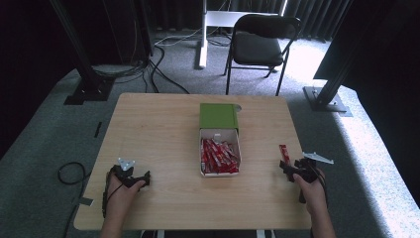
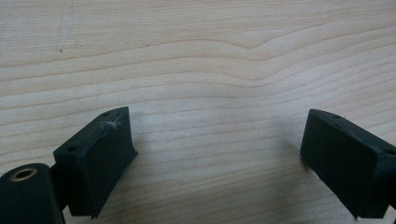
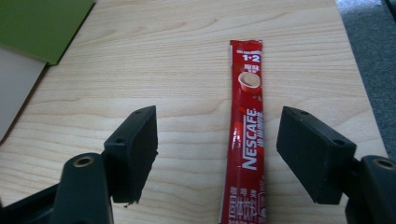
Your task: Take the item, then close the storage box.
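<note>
A red Nescafe coffee stick lies flat on the wooden table, also seen as a small red strip near the right edge. My right gripper is open, its jaws standing on either side of the stick's near half without touching it; in the high view the right gripper sits just below the stick. My left gripper is open over bare wood, and the left gripper rests at the table's front left. A white tray in the middle holds several red sticks.
A green sleeve covers the far end of the tray; its corner shows at the upper left of the right gripper view. The table's right edge and grey carpet are close. A black chair stands beyond the table.
</note>
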